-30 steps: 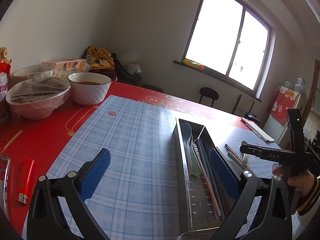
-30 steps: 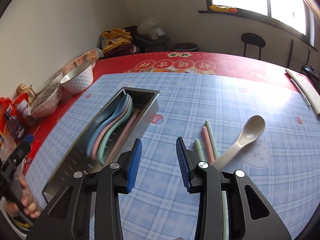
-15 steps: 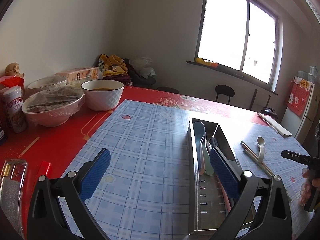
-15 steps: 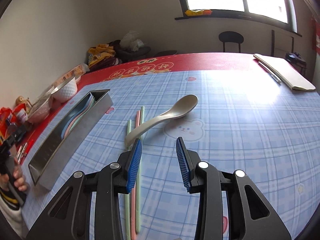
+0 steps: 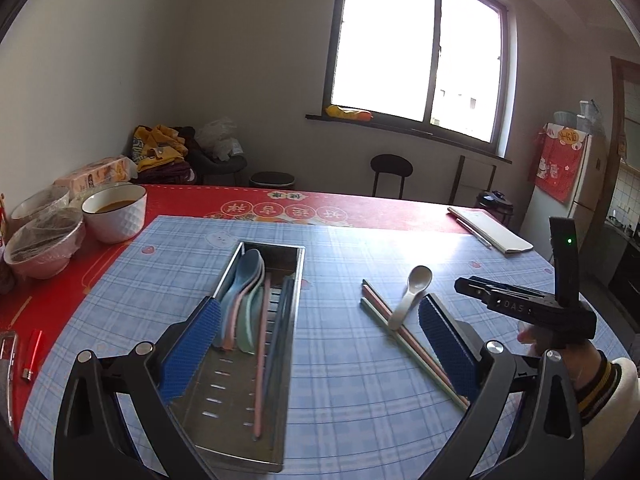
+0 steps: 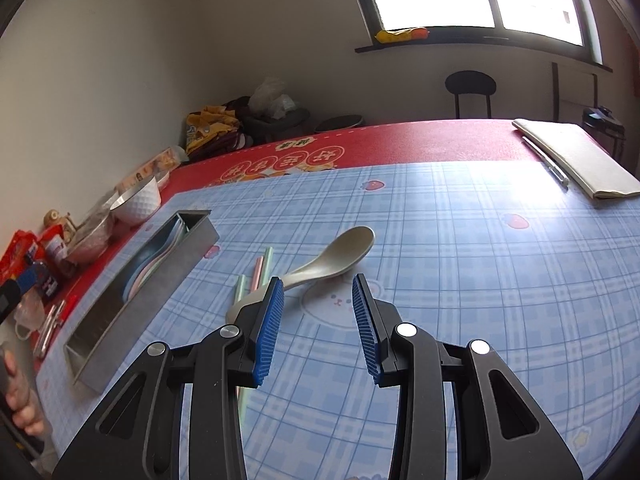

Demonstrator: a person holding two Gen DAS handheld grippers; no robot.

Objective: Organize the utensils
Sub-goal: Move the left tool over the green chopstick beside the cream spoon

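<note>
A metal tray (image 5: pixel 240 360) on the blue checked mat holds several pastel spoons (image 5: pixel 244 296) and a pink chopstick (image 5: pixel 262 360). My left gripper (image 5: pixel 320 344) hangs open and wide above the tray's near half, holding nothing. To the right, a beige spoon (image 5: pixel 412 292) lies across loose pink and green chopsticks (image 5: pixel 404 336). My right gripper (image 6: pixel 318 320) is open with a narrow empty gap, and its left fingertip covers the handle end of the beige spoon (image 6: pixel 340 256). The chopsticks (image 6: pixel 260 268) lie just left of it, and the tray (image 6: pixel 140 280) sits further left.
A white bowl (image 5: pixel 116 212) and covered bowls (image 5: pixel 44 244) stand on the red cloth at the left, with a red lighter (image 5: pixel 32 352) near the front edge. A folded paper with a pen (image 6: pixel 576 156) lies at the far right. Chairs stand beyond the table.
My right gripper moved from beside the tray over to the beige spoon's handle. The left gripper swung right and rose a little, so the tray now lies between its fingers. Neither opening changed.
</note>
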